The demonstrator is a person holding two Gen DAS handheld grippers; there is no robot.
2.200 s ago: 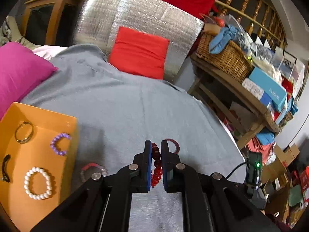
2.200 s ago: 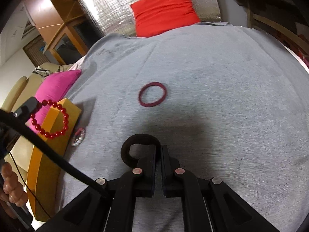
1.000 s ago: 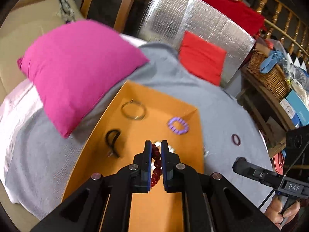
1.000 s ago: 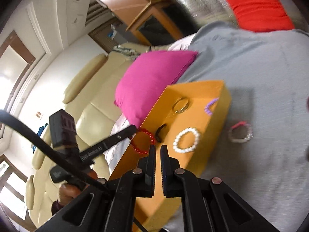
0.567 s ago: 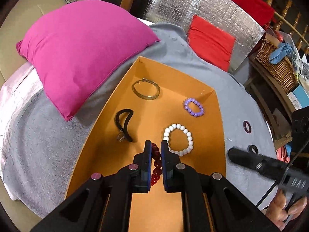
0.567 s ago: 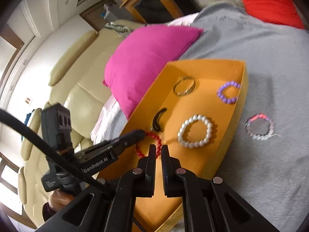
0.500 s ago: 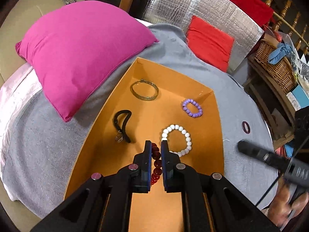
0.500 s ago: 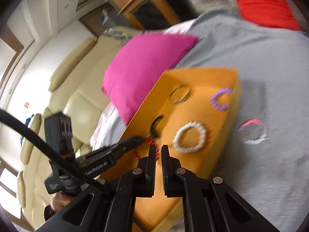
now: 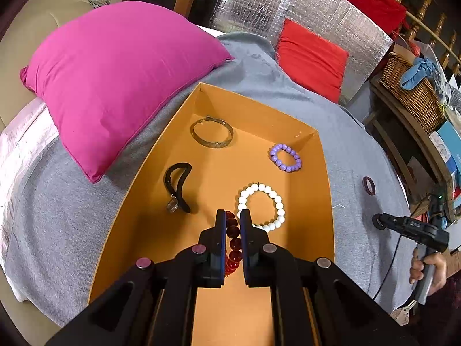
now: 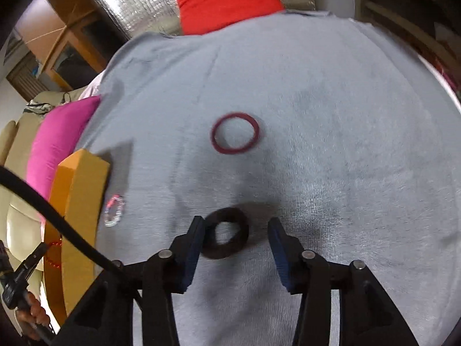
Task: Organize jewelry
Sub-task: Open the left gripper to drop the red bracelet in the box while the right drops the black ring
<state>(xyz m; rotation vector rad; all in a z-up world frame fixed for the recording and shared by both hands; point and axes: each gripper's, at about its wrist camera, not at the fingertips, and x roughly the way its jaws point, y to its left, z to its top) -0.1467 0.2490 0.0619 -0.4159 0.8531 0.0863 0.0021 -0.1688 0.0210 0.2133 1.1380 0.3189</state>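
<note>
the right gripper [image 10: 235, 232] has just been opening around the dark ring [image 10: 225, 233], not squeezing yet. the ring looks soft and light; it is best pinched across its band. the left gripper [image 9: 231, 225] is closed on the red bead bracelet [image 9: 233, 240].

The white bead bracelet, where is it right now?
In the left wrist view, the white bead bracelet lies inside the orange box, right of centre, below the purple bracelet.
</note>
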